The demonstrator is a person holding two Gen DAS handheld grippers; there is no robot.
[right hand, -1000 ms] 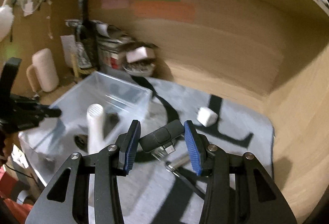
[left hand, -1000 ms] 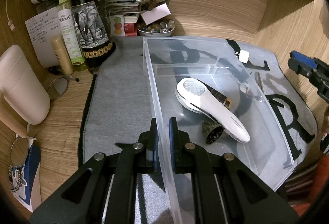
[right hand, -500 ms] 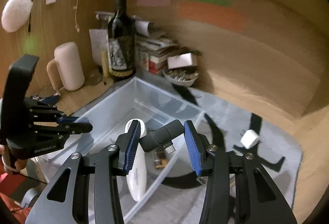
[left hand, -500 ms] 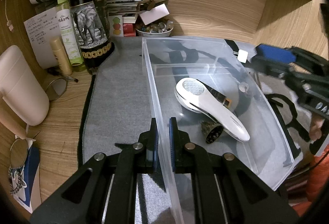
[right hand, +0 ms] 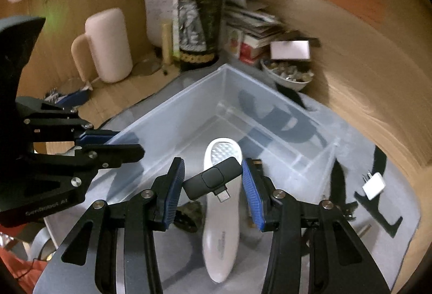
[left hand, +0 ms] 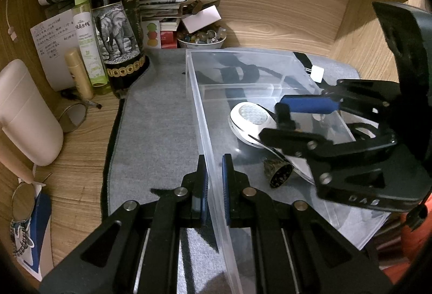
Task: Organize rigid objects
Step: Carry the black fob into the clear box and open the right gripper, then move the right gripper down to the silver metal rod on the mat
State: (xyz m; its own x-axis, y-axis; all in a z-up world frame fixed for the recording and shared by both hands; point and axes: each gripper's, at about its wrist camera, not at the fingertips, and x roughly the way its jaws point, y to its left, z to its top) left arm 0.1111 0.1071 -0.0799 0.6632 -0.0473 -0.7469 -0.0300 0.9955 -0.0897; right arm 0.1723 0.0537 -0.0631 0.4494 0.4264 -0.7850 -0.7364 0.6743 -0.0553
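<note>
A clear plastic bin (left hand: 243, 54) stands on a grey mat (left hand: 156, 118). My left gripper (left hand: 214, 159) is shut on the bin's near left wall; the right wrist view shows it (right hand: 132, 145) at the left. Inside the bin lie a white handheld device (left hand: 248, 116) and a small bronze bell-shaped piece (left hand: 279, 176). My right gripper (right hand: 213, 167) hangs over the bin, shut on a black USB-C adapter (right hand: 212, 180) held crosswise above the white device (right hand: 221, 213). In the left wrist view the right gripper (left hand: 271, 120) reaches in from the right.
A dark wine bottle (left hand: 116, 24), a green spray bottle (left hand: 86, 32), a pink jug (left hand: 24, 116) and a bowl of beads (left hand: 201, 37) crowd the back left corner. A white plug (right hand: 374, 182) lies on the mat right of the bin. Wooden walls enclose the desk.
My right gripper has swung left and down with the black adapter, from over the mat to over the bin. The left gripper has stayed on the bin wall.
</note>
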